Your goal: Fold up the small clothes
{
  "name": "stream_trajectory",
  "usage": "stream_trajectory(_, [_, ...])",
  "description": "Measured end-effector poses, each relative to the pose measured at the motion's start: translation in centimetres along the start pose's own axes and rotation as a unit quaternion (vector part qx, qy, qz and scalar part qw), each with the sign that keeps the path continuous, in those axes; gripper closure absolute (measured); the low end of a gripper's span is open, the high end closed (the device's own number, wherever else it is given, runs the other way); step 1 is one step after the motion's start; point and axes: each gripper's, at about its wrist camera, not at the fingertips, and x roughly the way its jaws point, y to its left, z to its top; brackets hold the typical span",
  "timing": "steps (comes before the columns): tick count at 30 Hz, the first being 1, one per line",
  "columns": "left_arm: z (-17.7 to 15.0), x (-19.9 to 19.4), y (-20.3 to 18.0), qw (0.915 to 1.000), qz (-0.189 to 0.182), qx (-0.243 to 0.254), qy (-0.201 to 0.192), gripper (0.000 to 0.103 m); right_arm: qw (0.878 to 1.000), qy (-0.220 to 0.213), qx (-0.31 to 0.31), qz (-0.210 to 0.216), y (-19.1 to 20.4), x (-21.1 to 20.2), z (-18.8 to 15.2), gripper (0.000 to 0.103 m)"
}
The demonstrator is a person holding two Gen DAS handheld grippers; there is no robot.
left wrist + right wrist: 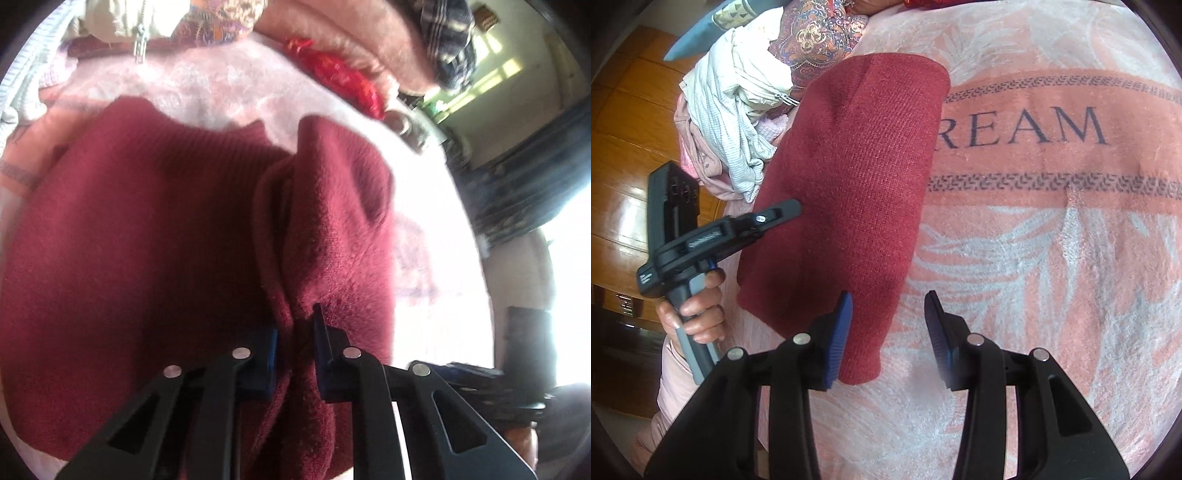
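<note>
A dark red knit garment (849,177) lies folded lengthwise on a pink blanket (1034,258). My left gripper (295,332) is shut on a bunched fold of the red garment (147,258) at its near edge. In the right wrist view the left gripper (790,208) reaches in from the left over the garment's left edge. My right gripper (888,328) is open and empty, just above the garment's near right corner, with its left fingertip (838,332) over the cloth.
A pile of other clothes (746,96), white, pink and patterned, lies at the blanket's far left. The wooden floor (624,166) is beyond the bed's left edge. A red cloth (340,74) and more clothes (147,22) lie behind the garment.
</note>
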Motion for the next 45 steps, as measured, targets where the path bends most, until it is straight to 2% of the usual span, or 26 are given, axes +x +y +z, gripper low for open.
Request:
stream_trajectory(4, [0.2,-2.4,-0.1,0.9993,-0.012,0.020,-0.029,0.088,1.000,0.005,-0.003,0.002,0.5,0.7,0.0,0.062])
stream_trajectory(7, [0.6,-4.9,0.9,0.9983,-0.018,0.017,-0.053,0.088,1.000,0.009,-0.009,0.004,1.0,1.1,-0.1,0.062])
stream_trajectory(11, [1.6,-9.2,4.0,0.9957,-0.007,0.004,-0.093,0.088,1.000,0.013,-0.012,0.006,1.6,1.7,0.1,0.062])
stream_trajectory(13, [1.8,-11.5,6.8,0.9944,-0.001,-0.010,-0.106,0.088,1.000,0.014,-0.015,0.007,2.1,2.0,0.1,0.062])
stream_trajectory(16, [1.6,-12.4,10.6,0.9947,0.013,-0.026,-0.099,0.088,1.000,0.019,-0.022,0.011,2.9,2.7,0.2,0.062])
stream_trajectory(19, [0.7,-10.6,13.6,0.9960,0.026,-0.050,-0.070,0.088,0.999,0.028,-0.028,0.013,3.8,3.7,0.0,0.062])
stream_trajectory(21, [0.1,-8.7,14.7,0.9965,0.034,-0.059,-0.048,0.087,0.999,0.036,-0.035,0.012,4.6,4.6,-0.2,0.062])
stream_trajectory(24, [-0.7,-7.9,14.2,0.9965,0.058,-0.034,-0.050,0.085,0.998,0.045,-0.041,0.014,5.6,5.6,-0.1,0.062])
stream_trajectory(26, [-0.9,-8.4,13.5,0.9960,0.071,-0.016,-0.053,0.080,0.998,0.049,-0.045,0.010,6.2,6.2,0.0,0.061])
stream_trajectory(29, [-1.7,-9.6,12.7,0.9955,0.084,-0.003,-0.044,0.062,0.997,0.059,-0.047,0.011,7.4,7.2,0.0,0.053])
stream_trajectory(30, [-2.5,-10.2,12.5,0.9950,0.089,0.002,-0.044,0.050,0.997,0.062,-0.050,0.012,7.7,7.4,-0.2,0.052])
stream_trajectory(31, [-3.3,-10.6,12.3,0.9942,0.099,0.009,-0.039,0.043,0.996,0.065,-0.053,0.011,8.0,7.5,-0.3,0.052])
stream_trajectory(35, [-5.8,-10.7,11.2,0.9918,0.122,0.036,-0.017,0.038,0.995,0.080,-0.061,-0.001,8.4,8.7,-0.9,0.050])
stream_trajectory(37, [-6.2,-10.0,11.1,0.9876,0.150,0.045,-0.008,0.044,0.995,0.083,-0.056,-0.007,8.4,9.3,-0.9,0.054])
stream_trajectory(38, [-6.4,-9.4,11.1,0.9851,0.164,0.051,-0.003,0.050,0.995,0.088,-0.050,-0.005,8.4,9.7,-0.9,0.065])
stream_trajectory(39, [-6.5,-8.8,11.3,0.9831,0.175,0.054,0.003,0.060,0.995,0.093,-0.040,-0.004,8.4,10.1,-0.9,0.073])
stream_trajectory(43, [-6.6,-9.1,12.4,0.9868,0.156,0.043,0.006,0.074,0.994,0.079,-0.067,-0.031,9.6,8.8,-1.2,0.085])
stream_trajectory(45, [-6.7,-9.6,12.7,0.9877,0.148,0.050,0.010,0.077,0.993,0.076,-0.078,-0.051,10.1,8.2,-1.6,0.089])
